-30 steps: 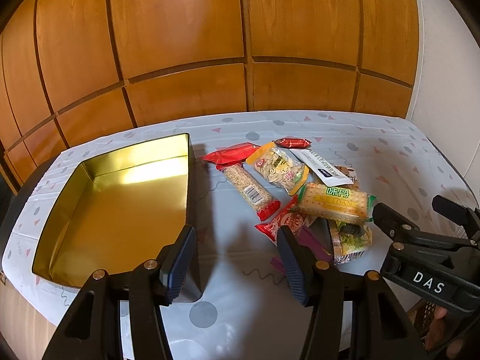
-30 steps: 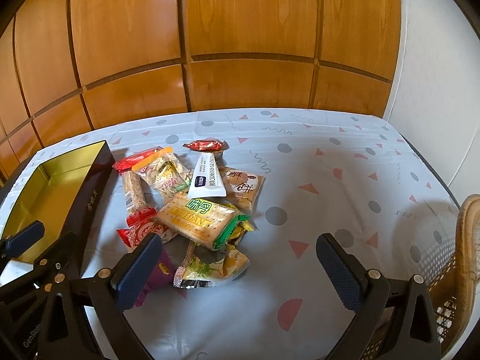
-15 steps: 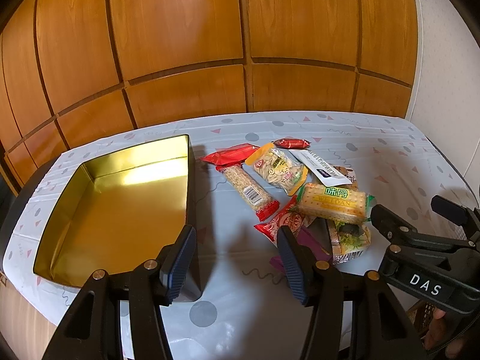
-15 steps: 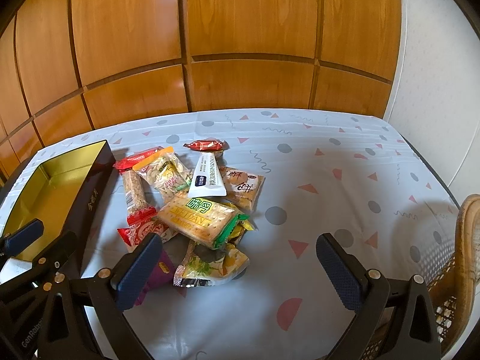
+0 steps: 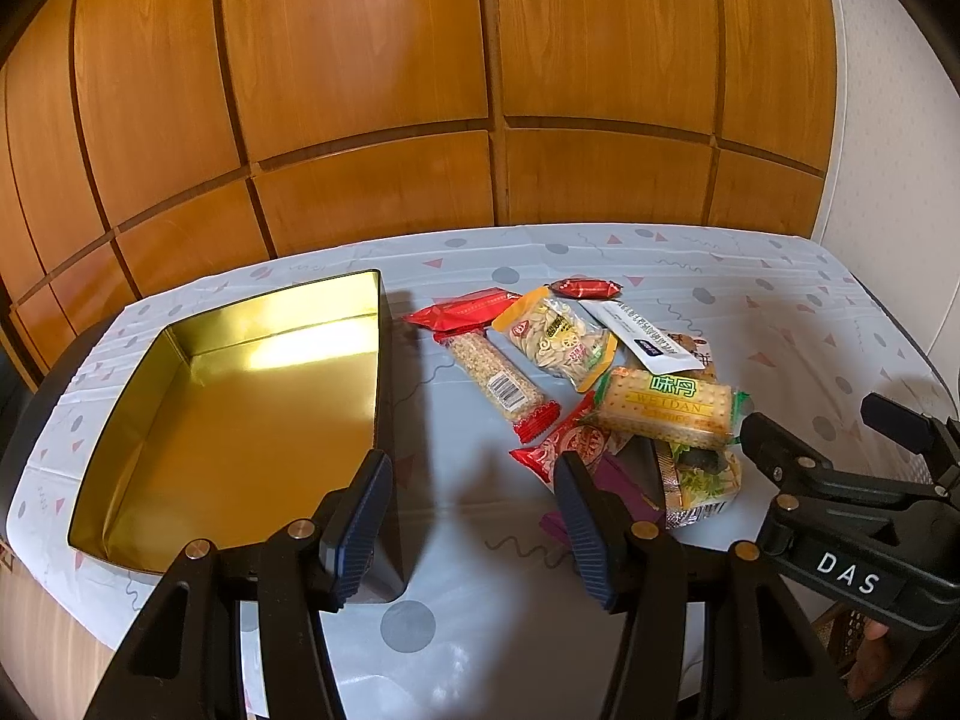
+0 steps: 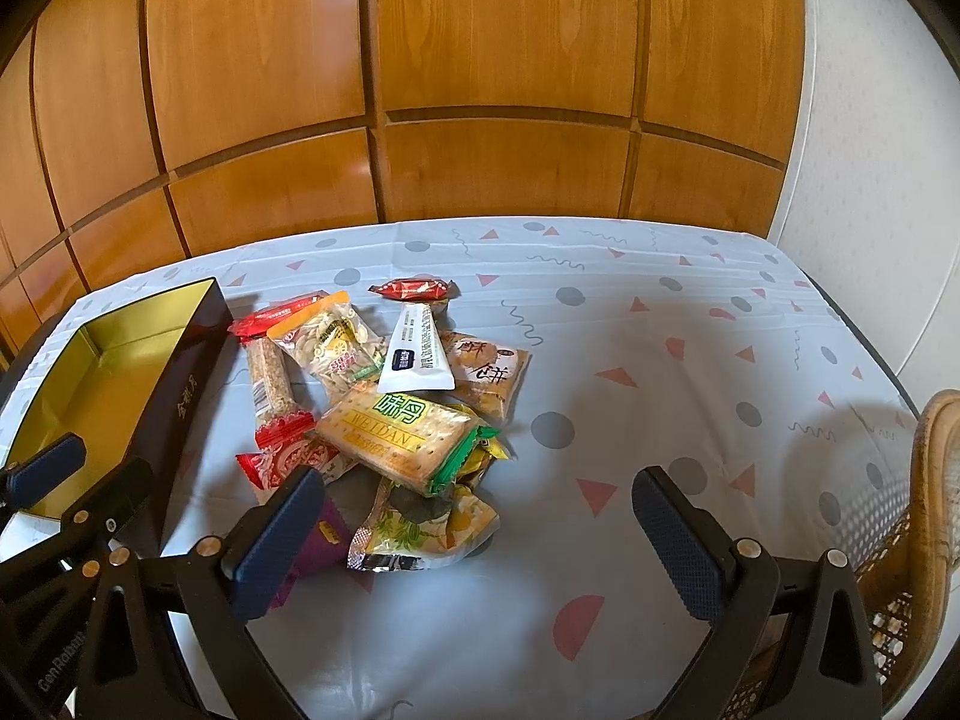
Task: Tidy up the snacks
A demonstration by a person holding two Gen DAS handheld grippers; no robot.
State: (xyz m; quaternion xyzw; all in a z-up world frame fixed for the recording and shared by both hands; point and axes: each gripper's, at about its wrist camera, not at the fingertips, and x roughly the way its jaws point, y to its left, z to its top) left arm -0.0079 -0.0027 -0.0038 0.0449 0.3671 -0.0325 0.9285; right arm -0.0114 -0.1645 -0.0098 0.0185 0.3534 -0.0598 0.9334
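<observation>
A heap of several snack packets lies mid-table: a green-ended cracker pack [image 5: 669, 405] [image 6: 399, 429] on top, a white sachet [image 6: 414, 354], a clear bag of seeds [image 5: 555, 342], a long cereal bar [image 5: 498, 384] and a small red candy [image 6: 411, 289]. Left of the heap stands a black tin [image 5: 252, 414] [image 6: 90, 372] with a bare gold inside. My left gripper [image 5: 474, 522] hangs open over the near edge, between tin and heap, nothing in it. My right gripper [image 6: 480, 540] is open wide just short of the heap, holding nothing.
A patterned cloth [image 6: 660, 408] covers the table, which ends at a wood-panelled wall [image 6: 480, 90] behind. A wicker chair [image 6: 924, 510] stands at the right edge. A hand [image 5: 876, 666] holds the right gripper's handle at the lower right of the left wrist view.
</observation>
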